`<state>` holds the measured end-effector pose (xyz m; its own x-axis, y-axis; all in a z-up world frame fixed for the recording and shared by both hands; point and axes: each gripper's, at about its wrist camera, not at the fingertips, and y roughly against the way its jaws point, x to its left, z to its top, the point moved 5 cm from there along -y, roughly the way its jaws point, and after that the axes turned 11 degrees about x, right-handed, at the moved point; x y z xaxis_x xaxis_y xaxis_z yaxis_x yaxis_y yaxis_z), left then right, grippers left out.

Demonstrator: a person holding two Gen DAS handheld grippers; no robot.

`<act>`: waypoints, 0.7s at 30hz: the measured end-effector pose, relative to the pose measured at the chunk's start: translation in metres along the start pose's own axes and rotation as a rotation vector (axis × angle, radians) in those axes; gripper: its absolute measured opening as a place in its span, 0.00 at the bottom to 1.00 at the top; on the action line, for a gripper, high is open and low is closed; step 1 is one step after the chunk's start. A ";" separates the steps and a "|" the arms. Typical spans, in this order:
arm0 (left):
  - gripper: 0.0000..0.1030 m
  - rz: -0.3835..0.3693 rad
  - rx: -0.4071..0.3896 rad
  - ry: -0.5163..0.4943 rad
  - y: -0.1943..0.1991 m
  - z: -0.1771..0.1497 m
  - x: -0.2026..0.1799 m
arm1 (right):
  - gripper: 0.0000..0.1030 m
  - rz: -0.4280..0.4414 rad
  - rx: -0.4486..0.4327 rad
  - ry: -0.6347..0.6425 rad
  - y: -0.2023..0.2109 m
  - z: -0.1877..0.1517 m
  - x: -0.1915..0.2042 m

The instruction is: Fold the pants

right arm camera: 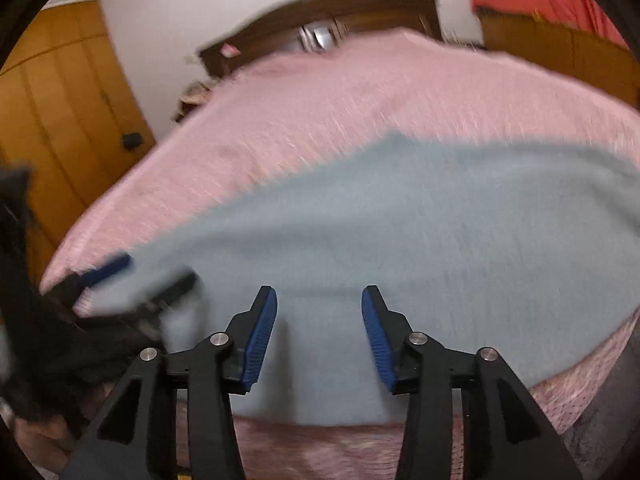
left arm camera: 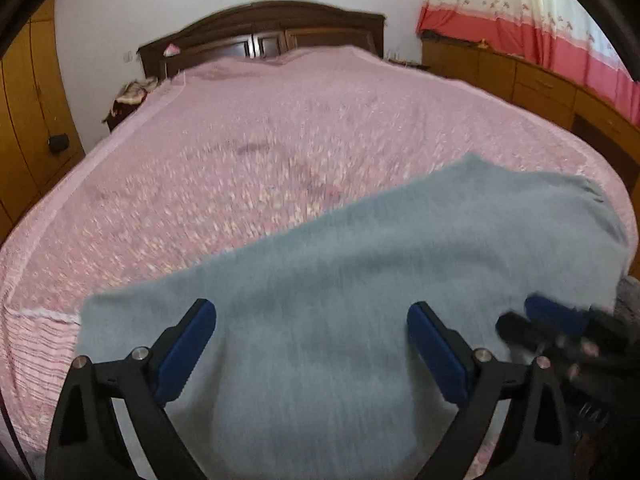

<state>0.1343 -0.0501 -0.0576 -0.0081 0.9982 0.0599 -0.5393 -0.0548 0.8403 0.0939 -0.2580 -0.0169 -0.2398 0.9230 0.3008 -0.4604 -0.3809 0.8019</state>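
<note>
Grey-blue pants (left arm camera: 360,260) lie flat across the near part of a pink bedspread (left arm camera: 260,140), running from lower left to upper right. My left gripper (left arm camera: 312,306) hovers over their near end with its jaws spread wide and nothing pinched. The right gripper (left arm camera: 552,320) shows blurred at the lower right of that view. In the right wrist view the pants (right arm camera: 400,220) fill the middle, on the bedspread (right arm camera: 360,92). My right gripper (right arm camera: 319,290) stands partly open above the cloth, pads apart and clear of it. The left gripper (right arm camera: 140,276) appears blurred at the left.
A dark wooden headboard (left arm camera: 260,28) closes the far end of the bed. An orange wardrobe (left arm camera: 24,120) stands at the left, with a cluttered nightstand (left arm camera: 128,100) beside the bed. Low wooden cabinets (left arm camera: 520,76) under a red and cream curtain (left arm camera: 520,12) line the right.
</note>
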 end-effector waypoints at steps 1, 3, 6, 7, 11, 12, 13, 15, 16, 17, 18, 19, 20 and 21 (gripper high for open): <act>0.90 -0.029 0.030 0.022 -0.010 -0.004 0.001 | 0.44 0.015 -0.038 0.013 0.000 -0.003 -0.002; 0.90 -0.068 -0.003 0.061 -0.013 -0.010 0.006 | 0.44 0.020 -0.069 0.032 -0.002 -0.005 0.000; 0.78 -0.075 -0.012 0.052 -0.008 -0.010 0.007 | 0.45 -0.003 -0.036 0.081 -0.001 -0.001 0.007; 0.64 -0.093 -0.014 0.046 -0.004 -0.008 0.006 | 0.42 0.001 -0.021 0.089 0.003 0.001 0.009; 0.54 -0.209 -0.042 0.049 0.015 0.017 0.002 | 0.02 0.080 -0.065 0.017 0.040 0.031 0.003; 0.53 -0.233 -0.045 0.049 0.017 0.024 -0.001 | 0.02 0.113 -0.096 0.005 0.045 0.041 0.003; 0.51 -0.249 -0.035 0.050 0.013 0.030 -0.004 | 0.02 0.117 -0.105 -0.002 0.047 0.048 -0.001; 0.30 -0.277 0.029 0.077 -0.005 0.032 -0.009 | 0.01 0.029 -0.057 -0.003 0.029 0.057 -0.012; 0.28 -0.282 0.071 0.091 -0.018 0.029 -0.011 | 0.02 -0.002 -0.016 -0.012 0.016 0.055 -0.017; 0.28 -0.274 0.087 0.095 -0.026 0.025 -0.013 | 0.02 -0.012 0.029 -0.026 0.003 0.051 -0.022; 0.28 -0.267 0.074 0.094 -0.028 0.022 -0.014 | 0.02 -0.003 0.100 -0.069 -0.015 0.040 -0.032; 0.28 -0.257 0.064 0.088 -0.025 0.021 -0.016 | 0.01 0.024 0.107 -0.100 -0.019 0.035 -0.036; 0.28 -0.244 0.058 0.079 -0.021 0.021 -0.017 | 0.01 0.056 0.097 -0.136 -0.013 0.031 -0.040; 0.27 -0.227 0.053 0.063 -0.016 0.022 -0.019 | 0.01 0.058 0.105 -0.155 -0.004 0.031 -0.041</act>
<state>0.1615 -0.0688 -0.0605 0.0546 0.9845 -0.1665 -0.4881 0.1718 0.8557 0.1319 -0.2924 -0.0161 -0.1252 0.9000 0.4175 -0.3561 -0.4335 0.8278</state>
